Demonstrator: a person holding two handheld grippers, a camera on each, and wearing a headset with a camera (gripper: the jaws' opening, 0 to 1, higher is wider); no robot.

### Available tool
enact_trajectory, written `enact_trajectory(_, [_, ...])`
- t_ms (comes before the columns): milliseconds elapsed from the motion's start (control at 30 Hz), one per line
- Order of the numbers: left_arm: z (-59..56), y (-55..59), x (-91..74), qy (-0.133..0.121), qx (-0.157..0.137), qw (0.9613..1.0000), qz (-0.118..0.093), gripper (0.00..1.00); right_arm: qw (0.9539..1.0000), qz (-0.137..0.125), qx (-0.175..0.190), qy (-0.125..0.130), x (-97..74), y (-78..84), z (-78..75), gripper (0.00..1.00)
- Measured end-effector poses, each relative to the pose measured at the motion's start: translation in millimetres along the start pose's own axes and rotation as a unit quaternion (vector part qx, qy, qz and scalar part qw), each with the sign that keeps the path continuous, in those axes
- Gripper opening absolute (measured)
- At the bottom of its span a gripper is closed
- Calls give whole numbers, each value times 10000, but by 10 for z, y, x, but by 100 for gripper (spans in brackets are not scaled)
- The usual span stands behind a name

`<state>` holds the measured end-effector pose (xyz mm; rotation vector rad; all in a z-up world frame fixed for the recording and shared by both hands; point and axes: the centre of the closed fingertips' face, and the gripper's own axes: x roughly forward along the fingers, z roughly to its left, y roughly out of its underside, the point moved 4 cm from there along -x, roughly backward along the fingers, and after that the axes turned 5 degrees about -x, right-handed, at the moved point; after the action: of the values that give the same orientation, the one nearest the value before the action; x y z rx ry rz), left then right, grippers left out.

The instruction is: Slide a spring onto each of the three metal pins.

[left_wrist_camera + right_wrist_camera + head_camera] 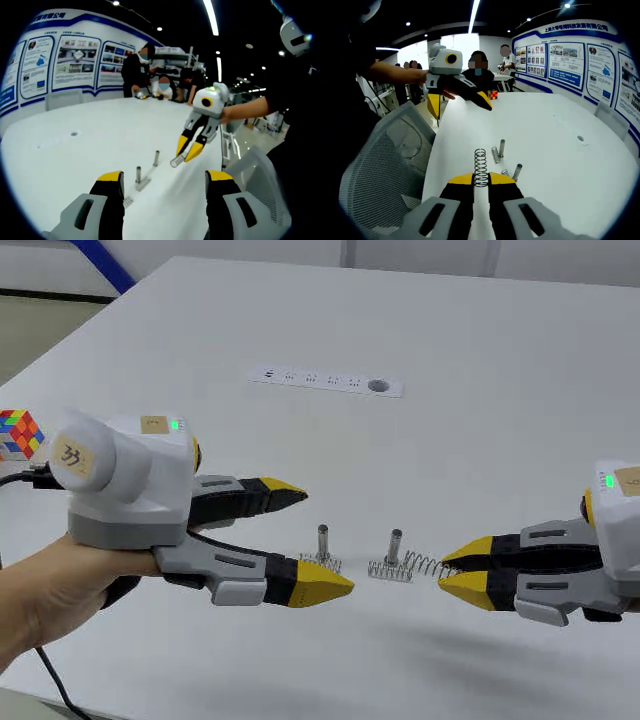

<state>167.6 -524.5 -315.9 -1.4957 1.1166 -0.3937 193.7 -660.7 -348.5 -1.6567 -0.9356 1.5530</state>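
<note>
Spring [425,562], clamped at one end in the right tool [446,572], hangs level just beside the near pin [395,545] on the bench [500,390]; threading appears in hand, and next it likely needs upending over that pin's tip, with the left tool [318,538] gaping beyond it.

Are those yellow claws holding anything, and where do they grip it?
The right gripper pinches a spring by one end, between its yellow tips. The left gripper is open and empty.
</note>
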Motion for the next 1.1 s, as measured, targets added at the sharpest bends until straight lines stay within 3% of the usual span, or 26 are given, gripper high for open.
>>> enact_trajectory(367, [-227,82,240,520,259,9980,254,49,9994,12,-135,-327,70,-135,123,11])
enact_trajectory(667, [-294,121,281,665,148,9974,224,41,9983,26,-161,-554,104,-161,229,11])
enact_trajectory(1100, [-346,155,301,776,285,9961,318,29,9965,-51,-216,-804,158,-228,300,11])
